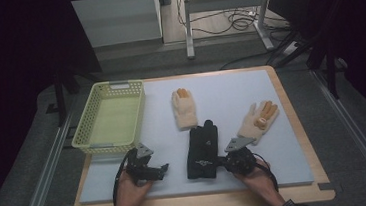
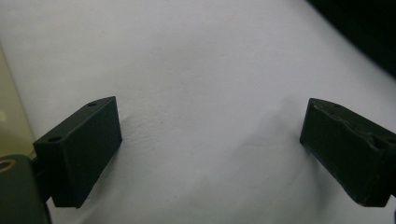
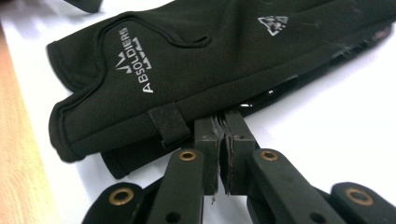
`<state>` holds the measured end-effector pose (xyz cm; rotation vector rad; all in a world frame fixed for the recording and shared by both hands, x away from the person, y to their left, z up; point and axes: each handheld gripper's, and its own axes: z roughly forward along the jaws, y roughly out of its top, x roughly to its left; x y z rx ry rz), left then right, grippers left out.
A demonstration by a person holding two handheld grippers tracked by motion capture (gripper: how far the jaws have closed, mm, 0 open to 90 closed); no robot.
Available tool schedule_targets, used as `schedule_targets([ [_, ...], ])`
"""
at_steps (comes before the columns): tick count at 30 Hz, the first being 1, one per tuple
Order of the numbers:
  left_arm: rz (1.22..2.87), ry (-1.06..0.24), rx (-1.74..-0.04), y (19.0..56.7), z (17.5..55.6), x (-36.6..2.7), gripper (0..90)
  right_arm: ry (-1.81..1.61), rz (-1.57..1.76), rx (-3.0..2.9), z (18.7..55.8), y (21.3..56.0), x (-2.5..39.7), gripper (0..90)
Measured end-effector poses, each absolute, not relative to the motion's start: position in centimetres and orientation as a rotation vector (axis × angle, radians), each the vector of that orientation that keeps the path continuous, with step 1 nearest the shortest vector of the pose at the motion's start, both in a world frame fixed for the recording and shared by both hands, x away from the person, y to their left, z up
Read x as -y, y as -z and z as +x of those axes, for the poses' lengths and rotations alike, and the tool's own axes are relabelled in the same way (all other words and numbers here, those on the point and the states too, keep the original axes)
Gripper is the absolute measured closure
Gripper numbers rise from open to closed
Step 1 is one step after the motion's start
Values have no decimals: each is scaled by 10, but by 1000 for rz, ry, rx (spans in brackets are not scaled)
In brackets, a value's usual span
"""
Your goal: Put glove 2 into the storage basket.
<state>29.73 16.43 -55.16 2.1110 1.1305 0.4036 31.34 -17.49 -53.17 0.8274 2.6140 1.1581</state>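
A pair of black gloves (image 1: 201, 149) lies stacked in the middle of the white mat (image 1: 230, 96); the top black glove (image 3: 196, 65) carries a white logo. My right gripper (image 1: 224, 160) is at the stack's right edge near the cuff. Its jaws (image 3: 226, 128) are shut, pinching the glove's edge at their tips. To the stack's left, my left gripper (image 1: 160, 169) rests low over bare mat. It (image 2: 210, 154) is open wide with nothing between its jaws. Two cream gloves with orange fingertips lie farther back, one (image 1: 184, 108) at the centre and one (image 1: 257, 119) at the right.
A pale green perforated basket (image 1: 86, 136) stands at the mat's left, with nothing inside. The mat lies on a wooden tabletop (image 1: 298, 123). Beyond the table are a desk frame and cables (image 1: 234, 20) on the floor.
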Motion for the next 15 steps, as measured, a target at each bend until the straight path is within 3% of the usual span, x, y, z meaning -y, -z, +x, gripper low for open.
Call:
schedule_targets([
  [15, 2122, -409, -1124, 551, 297, -166, 49, -1174, 754, -2645, 311, 534, 139, 824],
])
